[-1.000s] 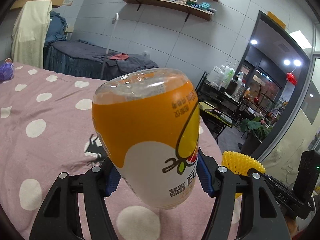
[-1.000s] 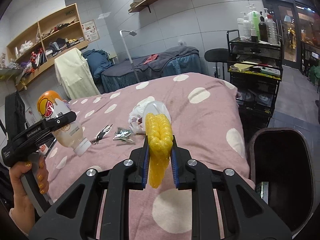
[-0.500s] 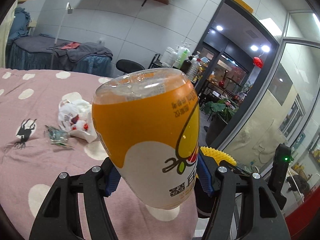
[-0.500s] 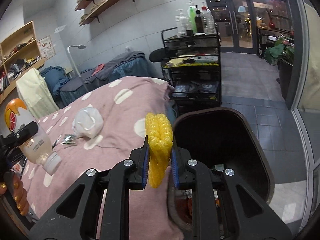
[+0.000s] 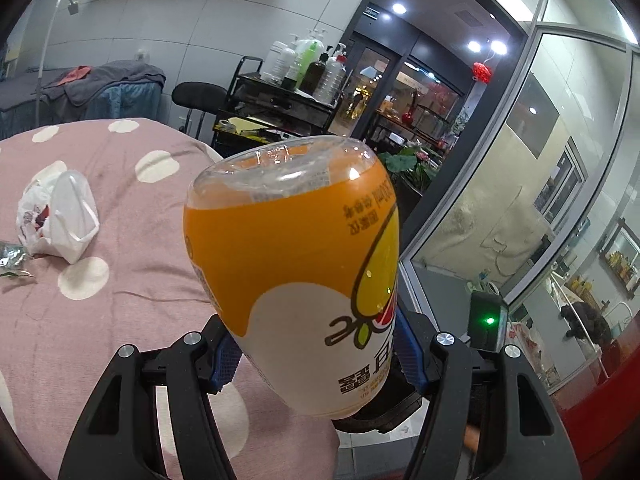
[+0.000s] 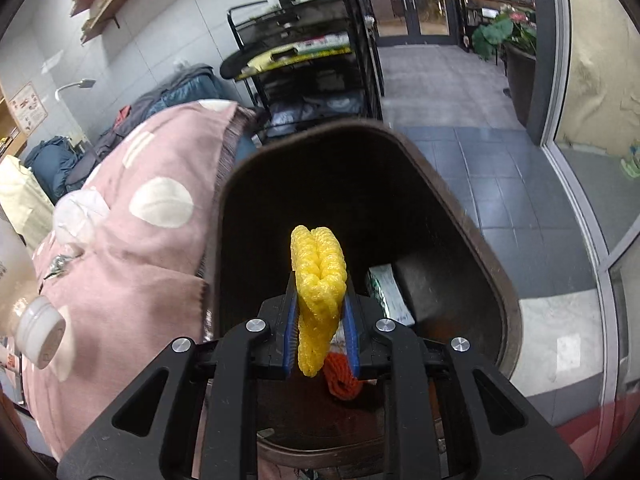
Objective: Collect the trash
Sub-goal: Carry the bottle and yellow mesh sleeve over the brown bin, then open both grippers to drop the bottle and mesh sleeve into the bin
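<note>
Right gripper (image 6: 320, 330), jaws just easing apart around yellow foam net (image 6: 319, 276), sits over dark bin (image 6: 460, 208): drop it centered; left gripper (image 5: 316, 354) grips orange bottle (image 5: 296, 276) beside bed (image 5: 132, 280).

The bottle (image 5: 296, 276) is orange over its upper part and white below, with a clear base and a white cap (image 6: 40, 338). The bed cover (image 5: 120, 248) is dusty pink with large cream dots. On that cover lies a white plastic bag (image 5: 60, 216) showing red inside, and a silvery wrapper (image 5: 12, 258) just beside the bag. The foam net (image 6: 318, 280) is bright yellow, between blue pads (image 6: 352, 332) on black jaws. The bin (image 6: 460, 220) is dark brown, with an orange-red net (image 6: 340, 380) inside it.
</note>
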`<state>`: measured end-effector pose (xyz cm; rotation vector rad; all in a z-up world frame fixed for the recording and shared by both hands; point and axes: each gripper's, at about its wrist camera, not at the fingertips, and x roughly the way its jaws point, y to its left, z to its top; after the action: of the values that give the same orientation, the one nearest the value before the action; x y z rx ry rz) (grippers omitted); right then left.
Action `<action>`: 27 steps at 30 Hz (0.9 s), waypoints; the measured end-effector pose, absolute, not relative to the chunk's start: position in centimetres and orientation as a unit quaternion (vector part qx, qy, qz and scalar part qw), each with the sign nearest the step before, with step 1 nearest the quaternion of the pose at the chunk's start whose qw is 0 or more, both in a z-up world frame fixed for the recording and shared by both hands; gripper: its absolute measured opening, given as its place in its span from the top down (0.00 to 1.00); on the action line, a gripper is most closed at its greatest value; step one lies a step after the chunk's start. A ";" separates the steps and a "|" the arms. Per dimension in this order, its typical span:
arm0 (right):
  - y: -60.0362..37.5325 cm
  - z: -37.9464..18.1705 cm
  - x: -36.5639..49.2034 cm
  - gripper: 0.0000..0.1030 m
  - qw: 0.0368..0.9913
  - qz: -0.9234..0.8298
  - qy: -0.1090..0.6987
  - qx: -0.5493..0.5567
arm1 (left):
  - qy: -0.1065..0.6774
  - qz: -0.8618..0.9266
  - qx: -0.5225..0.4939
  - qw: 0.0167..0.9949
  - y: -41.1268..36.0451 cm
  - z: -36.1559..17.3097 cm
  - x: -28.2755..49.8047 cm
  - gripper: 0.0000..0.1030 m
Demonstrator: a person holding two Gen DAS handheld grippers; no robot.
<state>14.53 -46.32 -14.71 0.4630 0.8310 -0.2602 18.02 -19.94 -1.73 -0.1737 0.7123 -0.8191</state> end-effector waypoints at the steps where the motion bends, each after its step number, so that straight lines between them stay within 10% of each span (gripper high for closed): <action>1: -46.5 -15.3 14.6 0.69 0.877 -0.126 0.404 0.227 | 0.341 -0.392 -0.079 0.851 -20.4 -1.9 17.9 0.39; 3: -46.7 -16.3 14.7 0.46 0.872 -0.134 0.410 0.230 | 0.346 -0.394 -0.070 0.849 -21.2 -2.3 17.7 0.39; 14: -47.8 -14.3 12.6 0.25 0.889 -0.186 0.366 0.202 | 0.377 -0.405 -0.046 0.831 -24.5 -4.1 17.3 0.39; 27: -51.4 -10.8 8.9 0.23 0.889 -0.252 0.316 0.215 | 0.427 -0.412 0.003 0.805 -29.9 -7.6 17.5 0.39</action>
<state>8.93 -51.41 -10.79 0.4475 0.6560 -0.5226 17.46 -29.93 -7.62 0.0064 0.9133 -0.8823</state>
